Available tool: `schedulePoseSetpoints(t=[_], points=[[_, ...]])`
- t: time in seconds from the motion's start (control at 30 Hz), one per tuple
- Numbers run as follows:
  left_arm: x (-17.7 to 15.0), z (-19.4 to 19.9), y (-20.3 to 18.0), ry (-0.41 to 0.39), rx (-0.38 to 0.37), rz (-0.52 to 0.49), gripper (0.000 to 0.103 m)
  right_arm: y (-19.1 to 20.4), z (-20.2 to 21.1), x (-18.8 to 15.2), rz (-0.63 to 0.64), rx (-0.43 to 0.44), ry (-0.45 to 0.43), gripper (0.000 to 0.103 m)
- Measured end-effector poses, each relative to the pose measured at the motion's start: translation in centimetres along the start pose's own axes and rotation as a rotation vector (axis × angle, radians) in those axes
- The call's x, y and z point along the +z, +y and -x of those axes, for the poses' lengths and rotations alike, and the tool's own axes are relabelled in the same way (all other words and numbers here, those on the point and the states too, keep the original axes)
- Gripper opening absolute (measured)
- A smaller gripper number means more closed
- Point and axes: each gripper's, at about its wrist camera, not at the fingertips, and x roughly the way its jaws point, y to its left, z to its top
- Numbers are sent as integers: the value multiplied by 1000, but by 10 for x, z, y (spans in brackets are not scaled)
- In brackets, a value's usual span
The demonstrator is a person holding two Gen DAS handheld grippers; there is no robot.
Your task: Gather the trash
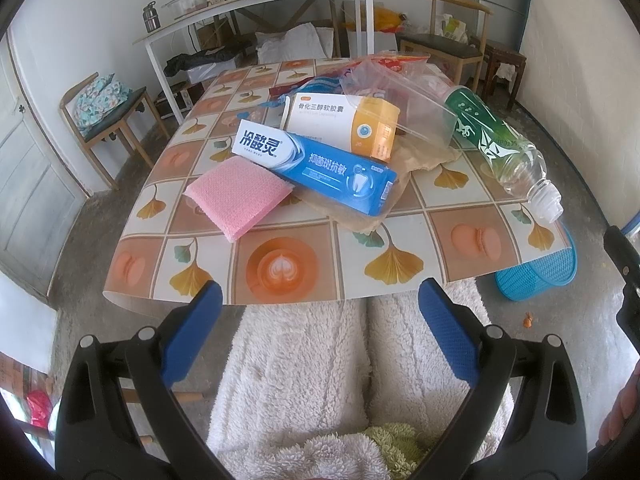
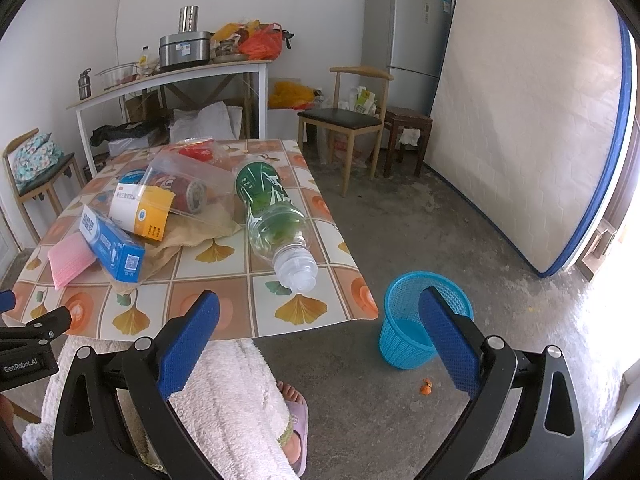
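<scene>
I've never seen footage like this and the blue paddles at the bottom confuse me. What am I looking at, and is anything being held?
Those paddles are the fingers of two hand-held grippers, each carrying its own fisheye camera. One picture looks along the left gripper, the other along the right gripper. Both are open and hold nothing. On the table lie a pink sponge, a blue toothpaste box, a medicine box, a clear plastic container and a green-labelled plastic bottle. A blue wastebasket stands on the floor.
</scene>
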Motion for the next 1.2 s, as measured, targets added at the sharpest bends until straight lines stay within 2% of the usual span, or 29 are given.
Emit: schedulePoseSetpoints(t=[1.2], points=[[-1, -1, 2, 6, 1, 3, 95, 0, -1, 0, -5, 6, -3, 97]])
